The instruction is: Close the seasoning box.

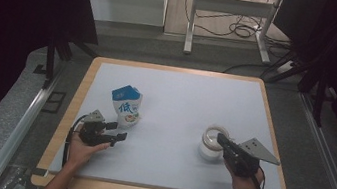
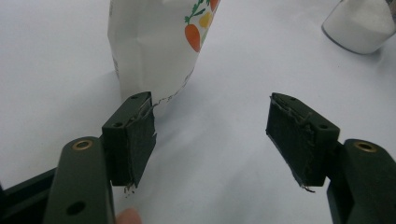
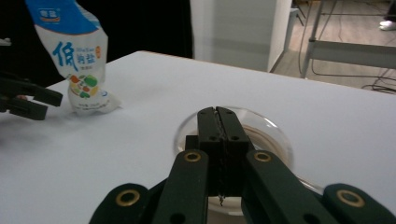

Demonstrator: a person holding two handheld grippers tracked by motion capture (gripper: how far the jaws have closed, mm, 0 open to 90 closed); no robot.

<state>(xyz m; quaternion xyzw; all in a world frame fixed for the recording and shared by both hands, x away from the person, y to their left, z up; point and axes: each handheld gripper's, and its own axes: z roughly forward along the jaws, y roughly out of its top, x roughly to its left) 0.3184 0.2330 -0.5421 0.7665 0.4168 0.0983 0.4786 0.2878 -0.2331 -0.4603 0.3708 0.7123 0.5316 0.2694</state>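
A white and blue pouch [image 1: 127, 106] printed with vegetables stands upright on the white table [image 1: 181, 96]. My left gripper [image 1: 119, 132] lies just in front of the pouch [image 2: 154, 51], jaws open and nothing between them. A clear glass jar [image 1: 212, 142] holding white powder stands on the right side; its open mouth faces up. My right gripper [image 1: 222, 140] is shut, its tips [image 3: 217, 116] over the jar's rim [image 3: 275, 135], with nothing seen in the jaws. The pouch [image 3: 77, 60] and the left gripper [image 3: 32, 100] show farther off in the right gripper view.
The table has a wooden edge [image 1: 70, 115]. Black curtains hang left and right, and a metal desk frame [image 1: 231, 18] with cables stands on the floor behind. The jar [image 2: 359, 25] appears at the top right of the left gripper view.
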